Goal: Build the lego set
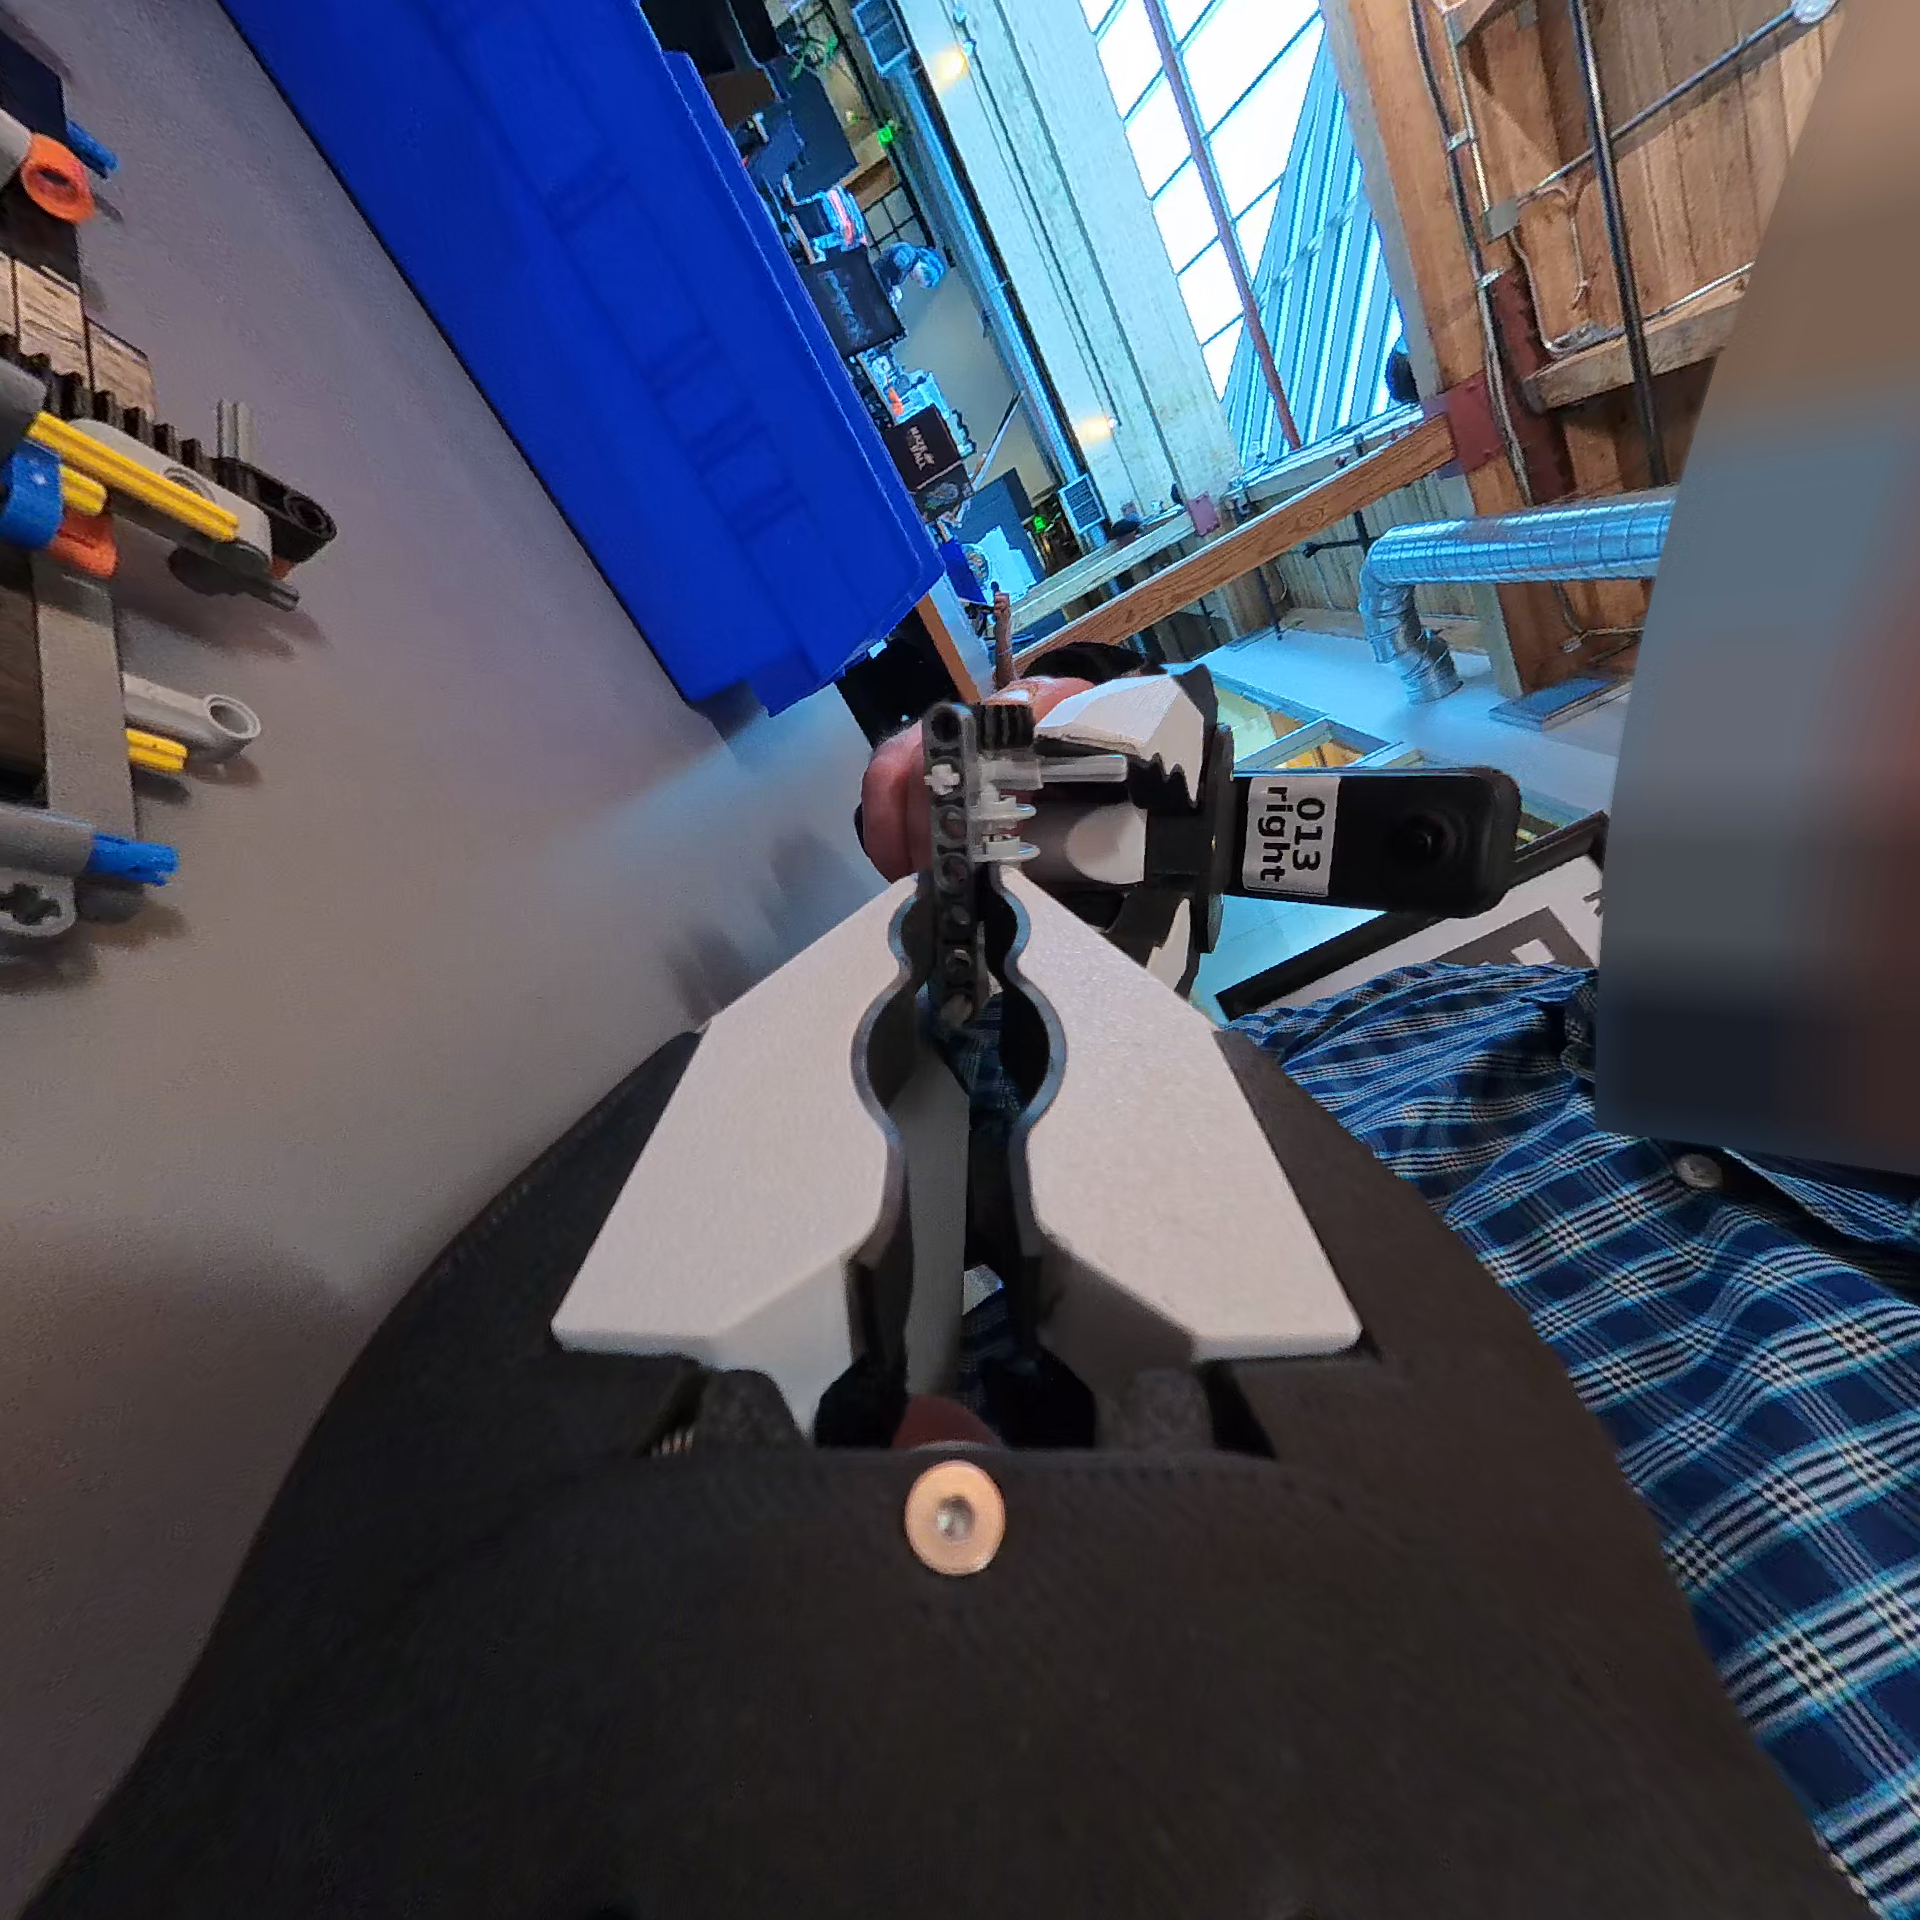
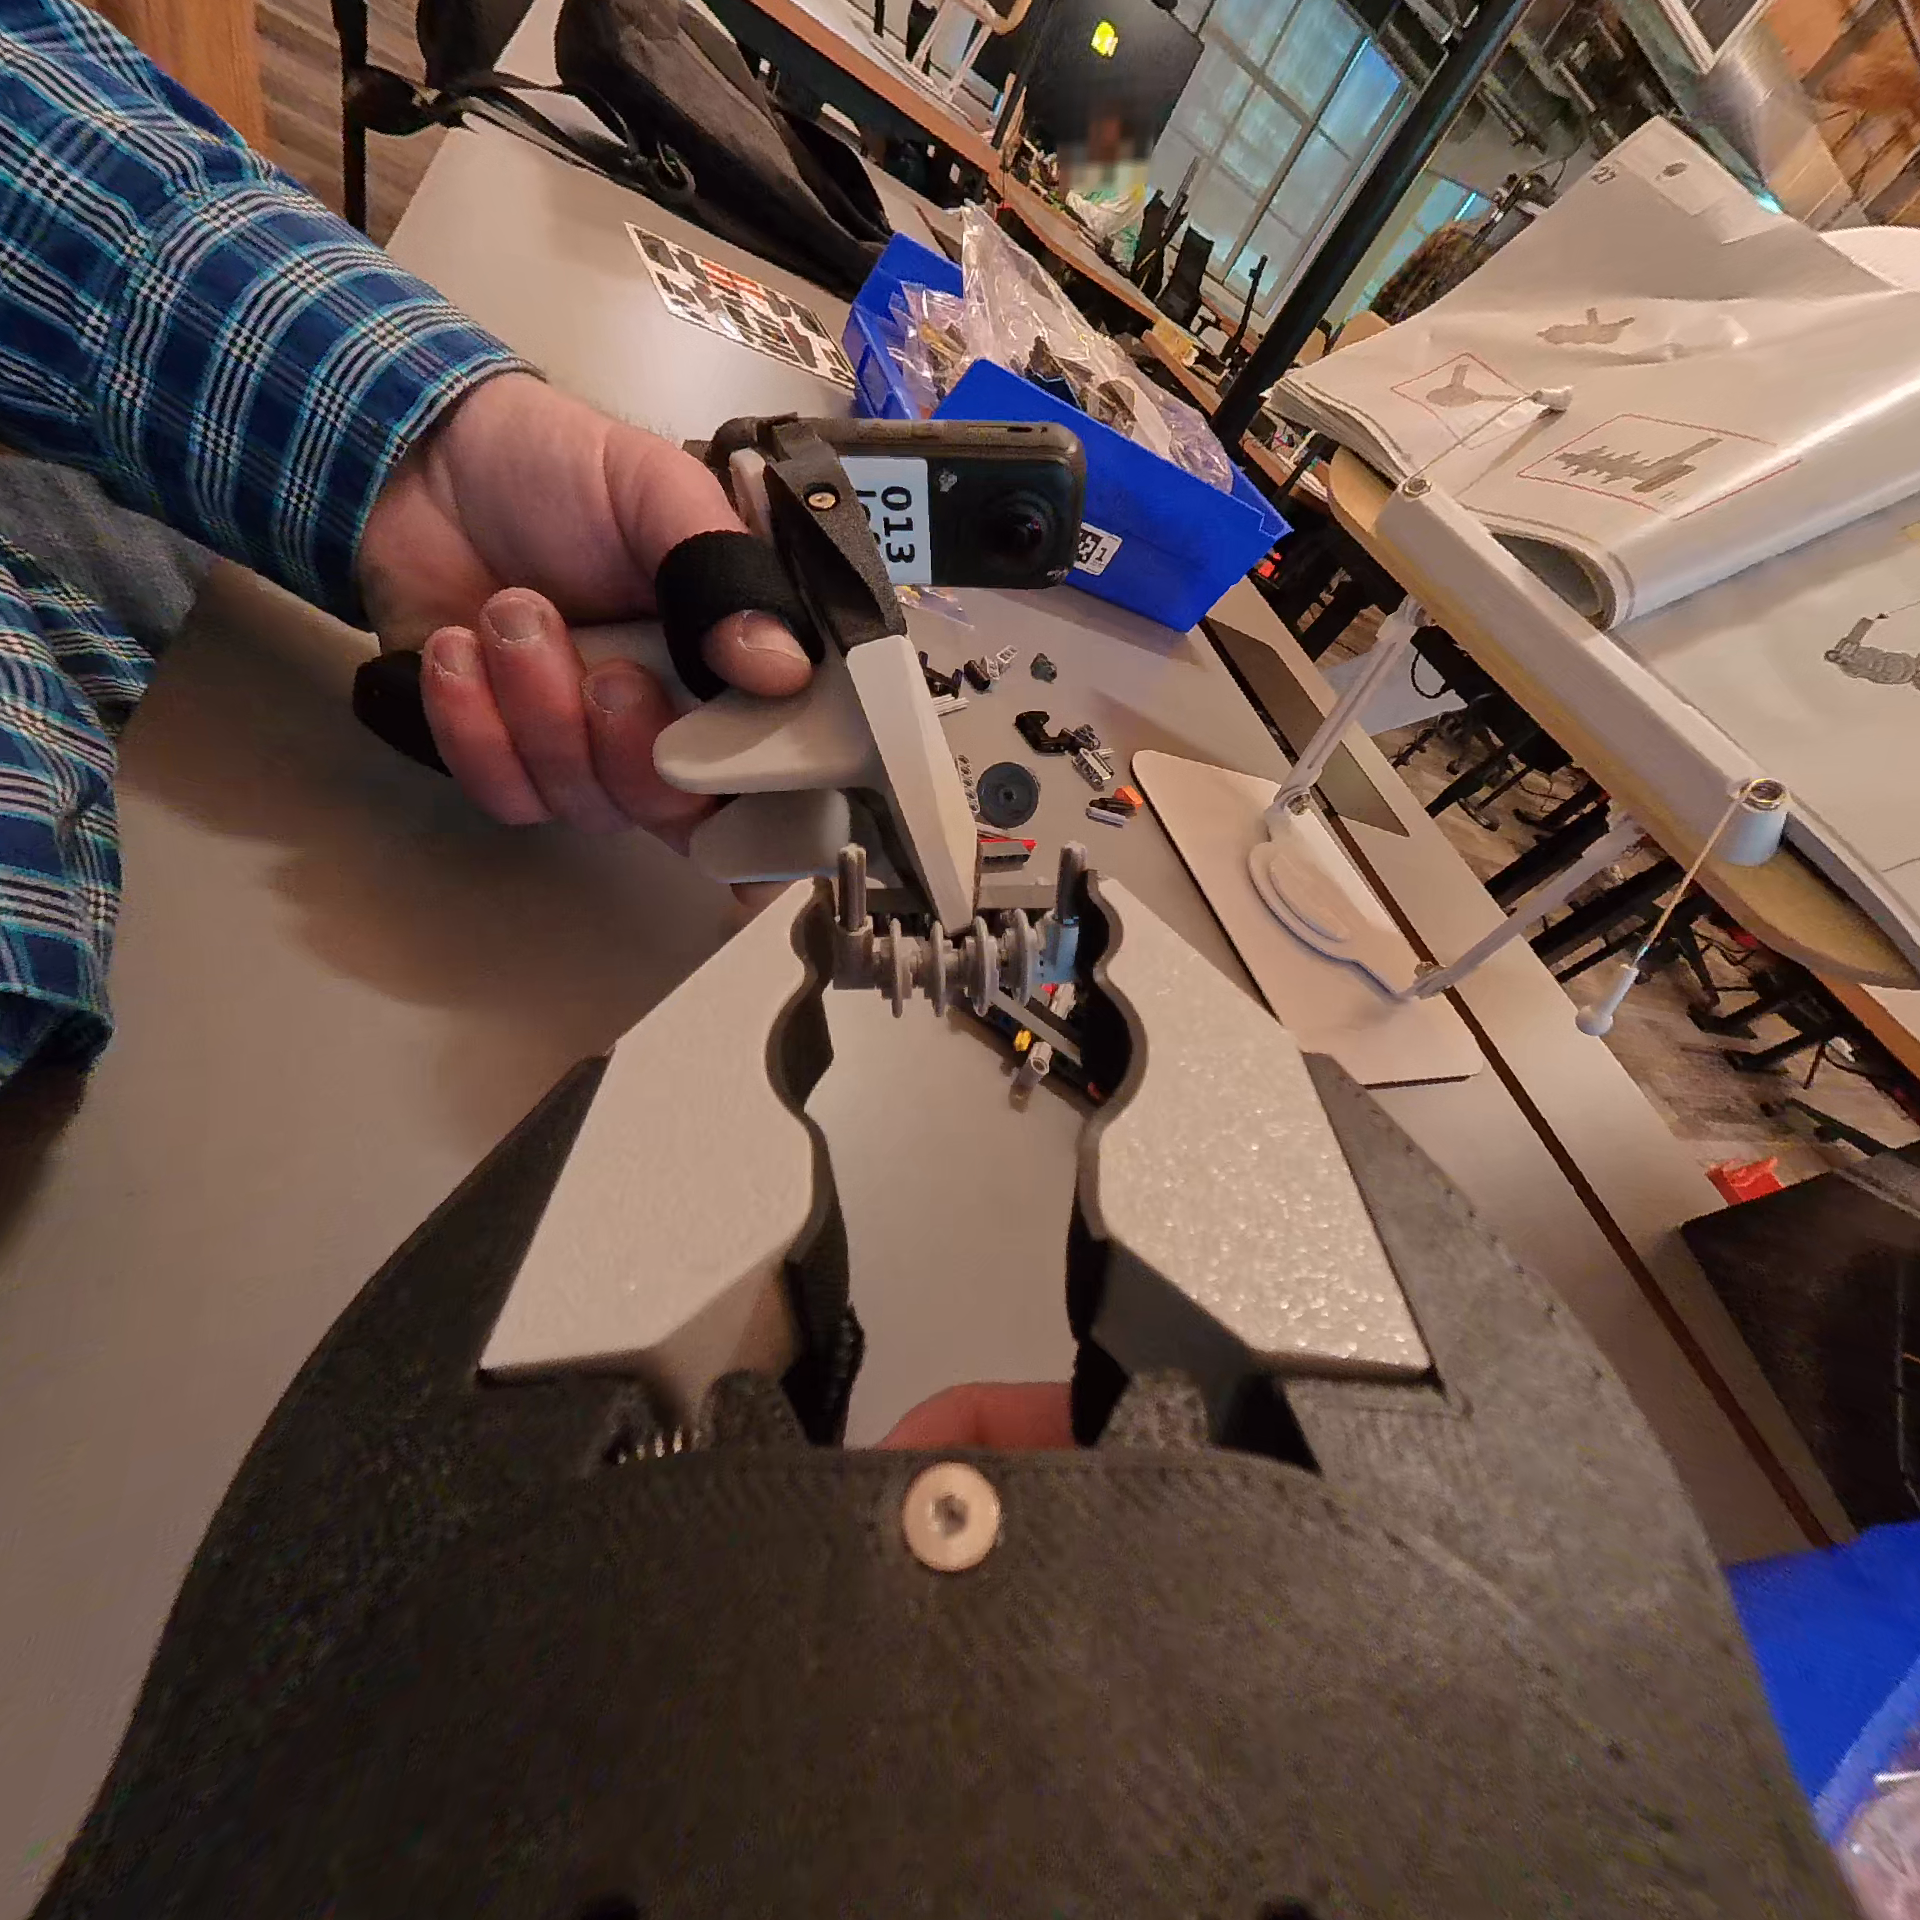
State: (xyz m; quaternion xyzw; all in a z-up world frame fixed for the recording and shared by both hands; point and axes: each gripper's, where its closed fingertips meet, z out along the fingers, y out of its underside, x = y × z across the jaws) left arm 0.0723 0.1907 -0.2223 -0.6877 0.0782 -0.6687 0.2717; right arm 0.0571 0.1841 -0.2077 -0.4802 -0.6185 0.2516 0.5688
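My left gripper is shut on a dark grey holed lego beam and holds it up above the grey table. A light grey axle with several bushes sticks out of the beam's side. My right gripper is closed on that axle assembly, its fingertips pressing at the two ends. In the left wrist view the right gripper comes in from the right. In the right wrist view the left gripper comes down from above, held by a hand.
Loose lego parts lie on the table at left, and more beyond the grippers. A blue bin stands behind. Blue bins with bagged parts, a sticker sheet and an instruction booklet on a white stand are at right.
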